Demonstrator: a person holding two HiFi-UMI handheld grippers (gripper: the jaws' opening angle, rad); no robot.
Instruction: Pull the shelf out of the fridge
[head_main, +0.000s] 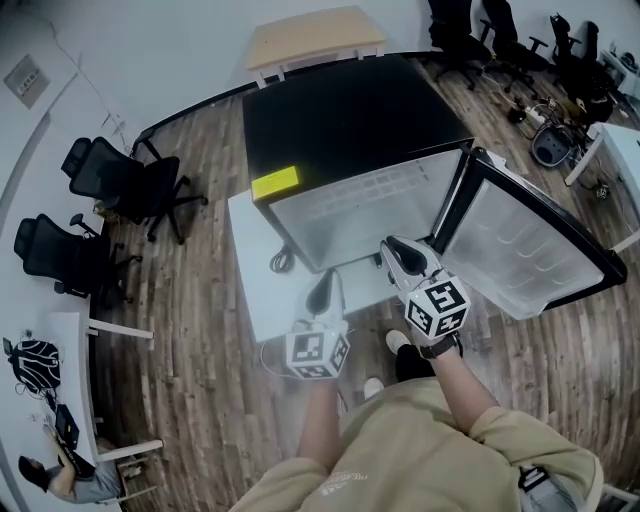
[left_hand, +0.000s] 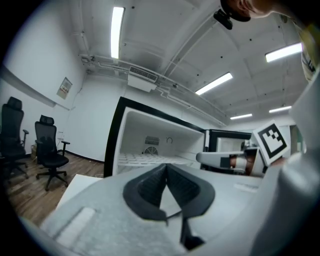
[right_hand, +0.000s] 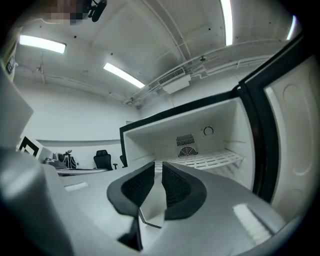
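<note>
While left gripper (head_main: 324, 288) and right gripper (head_main: 404, 257) hang clenched on nothing, the black fridge's (head_main: 350, 120) white wire shelf (right_hand: 210, 160) looks light, stiff and slick, so probably best gripped at the front bar.

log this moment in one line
stage: pre-grasp | black fridge: door open | white wire shelf: inside, untouched | left claw: shut, empty | right claw: shut, empty, facing shelf

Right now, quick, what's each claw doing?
Left claw: closed, tips touching, holding nothing.
Right claw: all but closed, only a thin slit between the jaws, holding nothing.
</note>
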